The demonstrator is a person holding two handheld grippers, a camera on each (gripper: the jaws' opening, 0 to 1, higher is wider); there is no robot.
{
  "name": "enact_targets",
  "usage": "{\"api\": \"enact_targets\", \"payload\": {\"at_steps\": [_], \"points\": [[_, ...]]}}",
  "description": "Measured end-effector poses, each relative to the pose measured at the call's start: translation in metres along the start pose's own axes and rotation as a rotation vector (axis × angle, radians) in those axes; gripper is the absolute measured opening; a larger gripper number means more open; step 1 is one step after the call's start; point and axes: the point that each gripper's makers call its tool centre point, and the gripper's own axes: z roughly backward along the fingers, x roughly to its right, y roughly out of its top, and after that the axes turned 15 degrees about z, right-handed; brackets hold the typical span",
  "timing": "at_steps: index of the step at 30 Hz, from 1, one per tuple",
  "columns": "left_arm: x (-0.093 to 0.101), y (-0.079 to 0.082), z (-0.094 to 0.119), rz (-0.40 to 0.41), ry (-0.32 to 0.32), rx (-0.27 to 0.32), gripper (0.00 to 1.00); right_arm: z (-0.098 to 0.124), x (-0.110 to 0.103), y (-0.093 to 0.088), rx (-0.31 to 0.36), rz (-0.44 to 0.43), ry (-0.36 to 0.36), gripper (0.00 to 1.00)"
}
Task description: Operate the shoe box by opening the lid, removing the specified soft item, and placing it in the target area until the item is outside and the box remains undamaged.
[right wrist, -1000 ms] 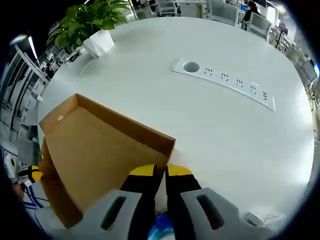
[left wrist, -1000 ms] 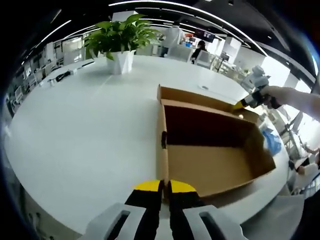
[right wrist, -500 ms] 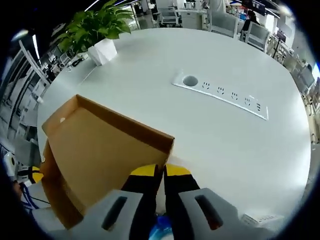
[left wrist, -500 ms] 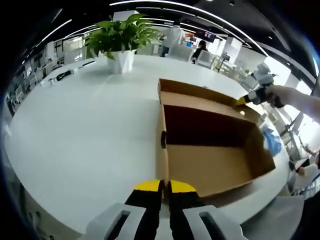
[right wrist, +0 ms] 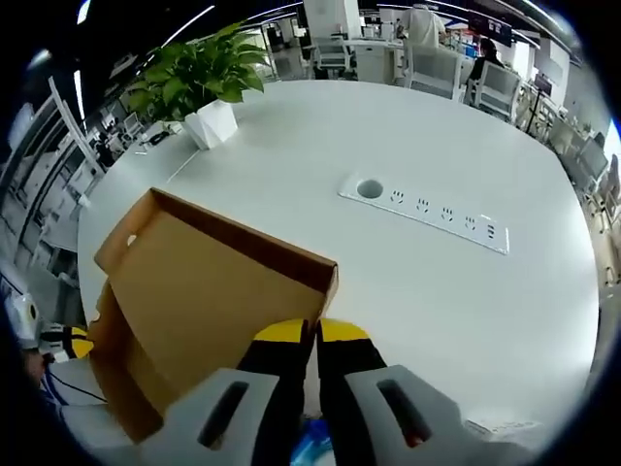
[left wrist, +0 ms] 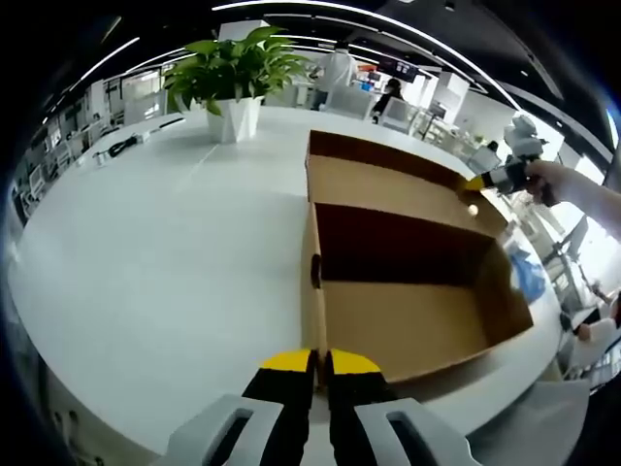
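A large white round table (left wrist: 146, 262) is seen, with the cardboard shoe box (left wrist: 408, 320) resting on it toward one edge. In the left gripper view the box lies just ahead of the left gripper (left wrist: 320, 362), whose yellow-tipped jaws are pressed together right at the near wall of the box; whether the wall is pinched between them cannot be told. The box's long axis runs away from the left gripper and slightly rightward, open side up, and its interior is seen bare and brown.

The lid (left wrist: 388, 184) is raised on the far side of the box, its inner face turned toward the left camera. Its far right corner is clamped by the right gripper (left wrist: 477, 182), held by a person's hand (left wrist: 548, 182). In the right gripper view the lid (right wrist: 213, 291) slopes away to the left, and the right gripper (right wrist: 312, 333) is closed on its near corner.

Compared with a second earlier, the lid is lifted higher and stands more upright; the box itself is unmoved.

A blue soft item (left wrist: 529, 275) is seen outside the box past its right wall. A potted plant (left wrist: 233, 83) and a power strip (right wrist: 422, 212) sit well apart from the box.
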Motion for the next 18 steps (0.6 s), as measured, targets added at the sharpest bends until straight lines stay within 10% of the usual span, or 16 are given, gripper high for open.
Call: {"api": "enact_targets", "payload": {"at_steps": [18], "points": [[0.0, 0.0, 0.0, 0.002, -0.011, 0.006, 0.04, 0.033, -0.003, 0.03, 0.099, 0.051, -0.022, 0.01]]}}
